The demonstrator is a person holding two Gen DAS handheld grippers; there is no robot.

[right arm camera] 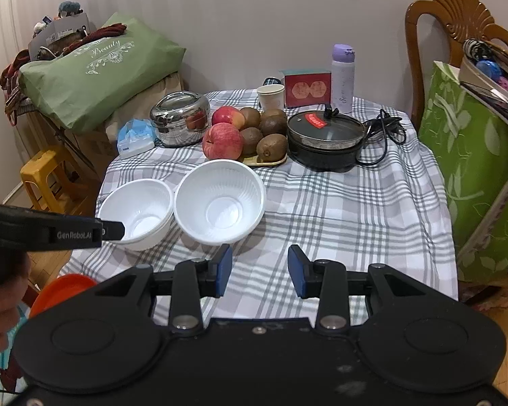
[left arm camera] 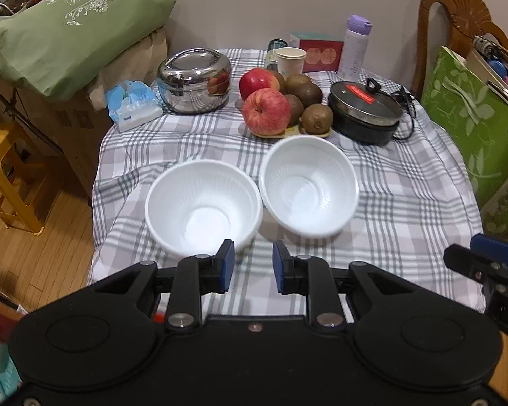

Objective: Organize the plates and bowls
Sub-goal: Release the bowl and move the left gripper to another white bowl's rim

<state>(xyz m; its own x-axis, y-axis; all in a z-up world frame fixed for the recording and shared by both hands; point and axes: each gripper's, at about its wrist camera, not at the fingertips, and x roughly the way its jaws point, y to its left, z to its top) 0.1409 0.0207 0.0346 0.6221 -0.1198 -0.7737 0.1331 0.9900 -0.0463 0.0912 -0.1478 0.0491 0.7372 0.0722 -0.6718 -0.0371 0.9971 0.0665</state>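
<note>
2 white bowls (left arm camera: pixel 203 209) (left arm camera: pixel 310 186) touching; grippers prob. empty.

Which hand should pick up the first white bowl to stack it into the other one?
Probably left. The left gripper has open, empty jaws just short of the left bowl's near rim. The right gripper, also open and empty, points at bare tablecloth, with the right bowl off to its left.

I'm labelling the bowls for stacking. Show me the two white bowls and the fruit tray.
left white bowl (left arm camera: pixel 203 209), left wrist view, inner wall.
right white bowl (left arm camera: pixel 310 186), left wrist view, inner wall.
fruit tray (right arm camera: pixel 274 161), right wrist view, front rim.
</note>
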